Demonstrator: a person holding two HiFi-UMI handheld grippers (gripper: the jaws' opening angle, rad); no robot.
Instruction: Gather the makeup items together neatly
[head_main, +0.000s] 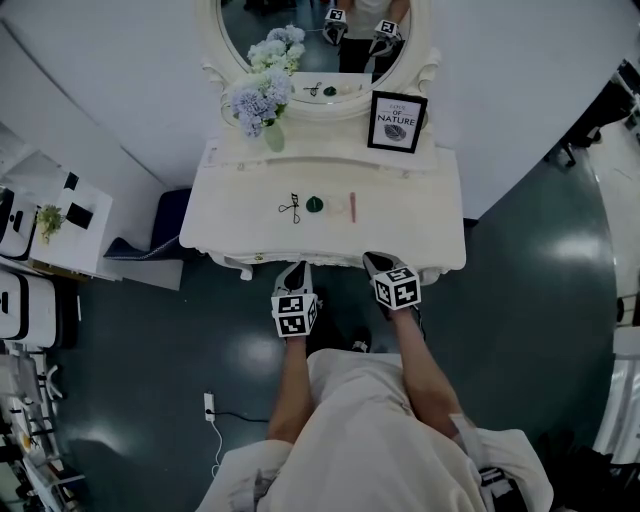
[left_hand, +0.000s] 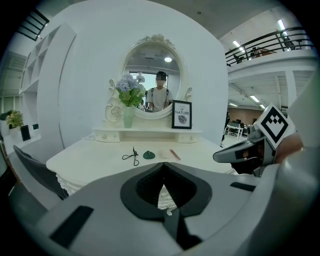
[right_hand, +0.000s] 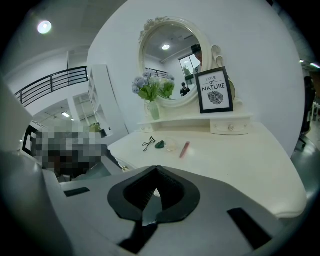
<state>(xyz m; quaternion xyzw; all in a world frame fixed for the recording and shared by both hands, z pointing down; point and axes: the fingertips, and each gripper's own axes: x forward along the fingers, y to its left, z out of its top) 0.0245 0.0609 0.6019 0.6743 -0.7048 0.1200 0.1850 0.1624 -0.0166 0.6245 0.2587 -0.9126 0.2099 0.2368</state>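
Four makeup items lie in a short row mid-table: a black eyelash curler (head_main: 291, 208) (left_hand: 132, 156) (right_hand: 148, 144), a green round piece (head_main: 315, 204) (left_hand: 149, 155) (right_hand: 160, 144), a pale round piece (head_main: 337, 208) (left_hand: 164, 153) (right_hand: 171, 145) and a pink stick (head_main: 352, 206) (left_hand: 174, 154) (right_hand: 184, 148). My left gripper (head_main: 296, 270) (left_hand: 163, 167) hovers just off the table's front edge, shut and empty. My right gripper (head_main: 376, 262) (right_hand: 156, 170) is beside it, over the front edge, also shut with nothing in it. Both point at the items from a distance.
The white dressing table (head_main: 420, 235) carries an oval mirror (head_main: 315, 40), a vase of blue flowers (head_main: 262, 100) and a framed print (head_main: 396, 121) at the back. A white shelf unit (head_main: 60, 220) stands at left. A power strip (head_main: 209, 405) lies on the dark floor.
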